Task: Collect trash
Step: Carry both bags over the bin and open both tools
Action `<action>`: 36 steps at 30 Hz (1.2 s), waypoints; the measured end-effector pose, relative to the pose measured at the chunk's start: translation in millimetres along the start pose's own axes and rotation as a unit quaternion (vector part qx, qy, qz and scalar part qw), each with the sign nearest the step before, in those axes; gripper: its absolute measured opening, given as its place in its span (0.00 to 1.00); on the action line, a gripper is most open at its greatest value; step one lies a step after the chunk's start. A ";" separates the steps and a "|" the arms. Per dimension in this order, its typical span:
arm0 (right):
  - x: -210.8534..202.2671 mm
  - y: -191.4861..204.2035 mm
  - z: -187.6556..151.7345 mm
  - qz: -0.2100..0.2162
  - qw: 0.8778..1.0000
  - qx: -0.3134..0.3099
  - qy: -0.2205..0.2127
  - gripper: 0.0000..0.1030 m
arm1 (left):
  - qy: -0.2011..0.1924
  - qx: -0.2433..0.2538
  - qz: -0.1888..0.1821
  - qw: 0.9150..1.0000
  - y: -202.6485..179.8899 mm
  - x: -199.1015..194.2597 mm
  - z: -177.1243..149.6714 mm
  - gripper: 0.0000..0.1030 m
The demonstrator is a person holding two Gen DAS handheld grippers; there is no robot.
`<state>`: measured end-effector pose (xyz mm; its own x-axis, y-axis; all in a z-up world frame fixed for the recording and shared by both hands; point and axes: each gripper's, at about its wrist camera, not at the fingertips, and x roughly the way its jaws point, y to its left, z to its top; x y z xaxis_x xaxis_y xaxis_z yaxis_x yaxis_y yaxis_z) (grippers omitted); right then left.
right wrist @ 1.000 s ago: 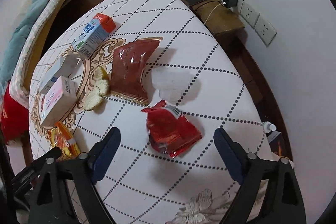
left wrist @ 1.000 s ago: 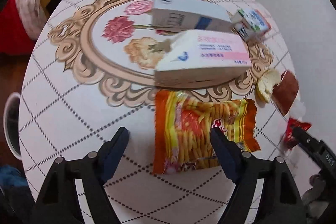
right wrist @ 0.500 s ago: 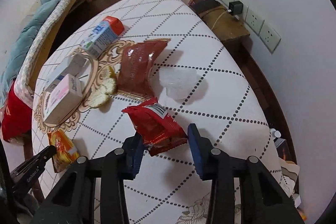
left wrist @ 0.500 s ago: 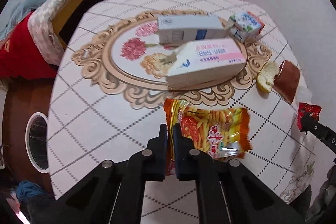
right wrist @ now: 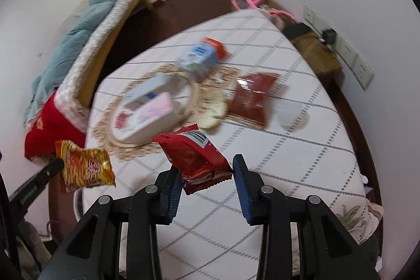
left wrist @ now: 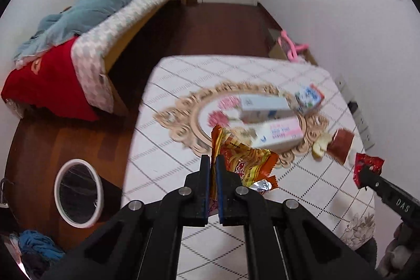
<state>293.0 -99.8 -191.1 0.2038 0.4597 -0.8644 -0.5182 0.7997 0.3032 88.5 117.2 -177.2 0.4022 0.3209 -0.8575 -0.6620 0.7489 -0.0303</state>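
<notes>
My left gripper [left wrist: 213, 163] is shut on an orange-yellow snack packet [left wrist: 245, 160] and holds it in the air above the table's near edge; the packet also shows in the right wrist view [right wrist: 85, 165]. My right gripper [right wrist: 207, 171] is closed on a red snack packet [right wrist: 195, 158], lifted off the table, with the jaws still a packet's width apart; the packet also shows in the left wrist view [left wrist: 367, 165]. A round white-rimmed trash bin [left wrist: 77, 192] lined with a clear bag stands on the floor left of the table.
On the white checked tablecloth [right wrist: 288, 148] lie two white boxes [left wrist: 265, 106], a small milk carton [right wrist: 202, 59], a dark red packet [right wrist: 253, 99], biscuit pieces [right wrist: 214, 112] and a clear plastic cup [right wrist: 288, 113]. A bed [left wrist: 86, 25] stands at the left.
Both grippers closed on their packets and lifted them off the table. Both have pulled back and up, so the table looks farther away.
</notes>
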 end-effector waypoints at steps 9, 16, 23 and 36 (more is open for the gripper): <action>-21.6 101.4 3.1 0.064 0.995 -0.076 -0.010 0.38 | -0.050 -0.035 0.041 0.997 84.2 -50.3 17.7 0.02; -7.7 206.0 -9.6 0.120 0.983 -0.139 0.010 0.38 | -0.053 -0.081 0.089 0.991 171.1 -59.8 9.0 0.02; 42.4 323.4 -49.1 0.167 0.962 -0.202 0.073 0.38 | -0.030 -0.143 0.127 0.981 273.9 -44.3 -22.1 0.02; 202.3 479.5 -153.8 0.144 0.917 -0.305 0.213 0.37 | 0.085 -0.290 0.123 0.945 450.3 57.3 -108.8 0.02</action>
<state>-42.0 317.3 -282.3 -0.2907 0.3221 -0.9010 -0.8938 0.2447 0.3759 -255.4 409.8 -295.9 0.1168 0.3087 -0.9440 -0.9773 0.2049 -0.0539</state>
